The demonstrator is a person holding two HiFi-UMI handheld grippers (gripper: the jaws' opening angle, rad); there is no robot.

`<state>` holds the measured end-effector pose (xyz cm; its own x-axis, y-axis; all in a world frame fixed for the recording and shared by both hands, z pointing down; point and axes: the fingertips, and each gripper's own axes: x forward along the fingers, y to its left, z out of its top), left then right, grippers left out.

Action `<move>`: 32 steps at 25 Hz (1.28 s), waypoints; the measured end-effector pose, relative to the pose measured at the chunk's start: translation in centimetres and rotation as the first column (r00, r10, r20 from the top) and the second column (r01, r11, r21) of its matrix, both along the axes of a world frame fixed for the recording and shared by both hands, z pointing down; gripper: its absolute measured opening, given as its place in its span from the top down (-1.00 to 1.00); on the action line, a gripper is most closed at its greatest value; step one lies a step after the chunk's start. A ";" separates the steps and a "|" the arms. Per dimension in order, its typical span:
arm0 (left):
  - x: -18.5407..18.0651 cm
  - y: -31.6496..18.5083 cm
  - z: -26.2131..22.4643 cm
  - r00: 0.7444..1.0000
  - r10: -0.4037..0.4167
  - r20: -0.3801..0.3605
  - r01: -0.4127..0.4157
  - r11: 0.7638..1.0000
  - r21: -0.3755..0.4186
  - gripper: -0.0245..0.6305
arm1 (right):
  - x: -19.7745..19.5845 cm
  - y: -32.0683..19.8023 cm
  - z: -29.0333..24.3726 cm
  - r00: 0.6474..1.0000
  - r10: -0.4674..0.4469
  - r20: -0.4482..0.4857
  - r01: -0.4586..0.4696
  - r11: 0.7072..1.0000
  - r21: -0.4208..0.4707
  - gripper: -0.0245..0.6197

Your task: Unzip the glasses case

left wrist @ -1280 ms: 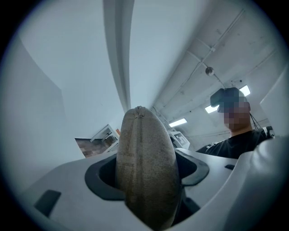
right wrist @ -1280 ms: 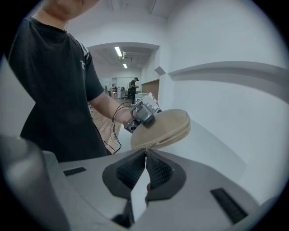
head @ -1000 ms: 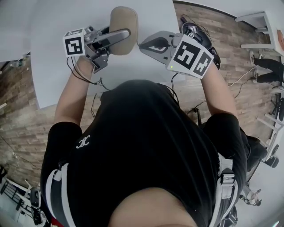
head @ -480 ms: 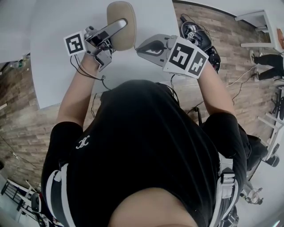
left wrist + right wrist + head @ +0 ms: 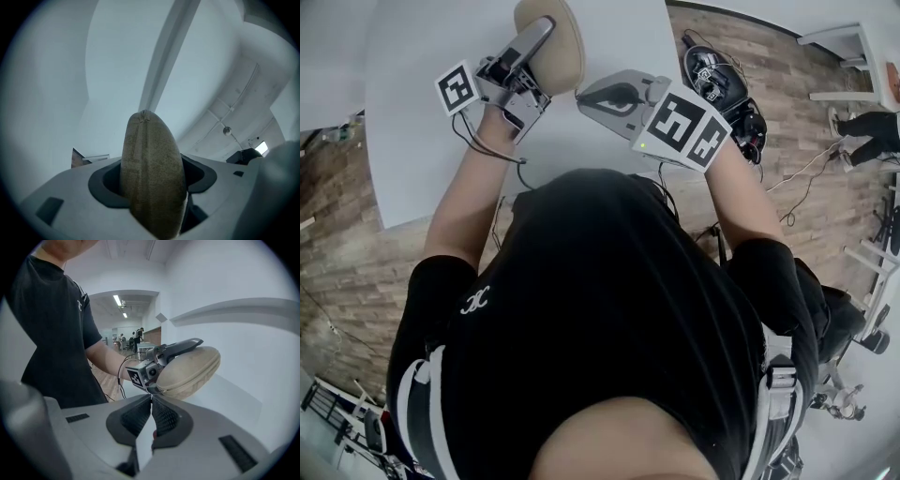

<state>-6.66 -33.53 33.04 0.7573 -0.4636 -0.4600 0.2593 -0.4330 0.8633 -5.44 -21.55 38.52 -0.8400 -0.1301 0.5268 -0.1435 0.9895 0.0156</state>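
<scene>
Item: glasses case point(image 5: 551, 42), tan fabric over a semi-rigid shell. Judged light, grippy and slightly yielding, so best held across its flat faces. The left gripper point(image 5: 523, 56) clamps it that way, raised off the table point(image 5: 422, 122). The right gripper point(image 5: 151, 399) has its jaws closed, tips at the case's near zip end. Whether they pinch the pull is unclear.
</scene>
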 end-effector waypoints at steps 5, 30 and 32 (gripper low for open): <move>0.2 -0.6 0.1 0.999 -0.015 -0.041 0.013 0.999 -0.044 -0.03 | -1.2 0.3 0.5 1.000 0.001 -0.007 -0.001 1.000 0.022 0.86; -2.4 1.4 -1.9 0.980 0.010 -0.197 0.008 0.996 0.086 -0.03 | 1.2 -3.0 -4.0 0.775 0.456 0.438 -0.305 0.876 -0.373 0.05; -1.1 2.2 -1.7 0.988 0.035 -0.151 -0.019 0.994 0.110 -0.03 | 1.6 -3.9 -3.1 0.746 0.524 0.410 -0.365 0.838 -0.406 0.02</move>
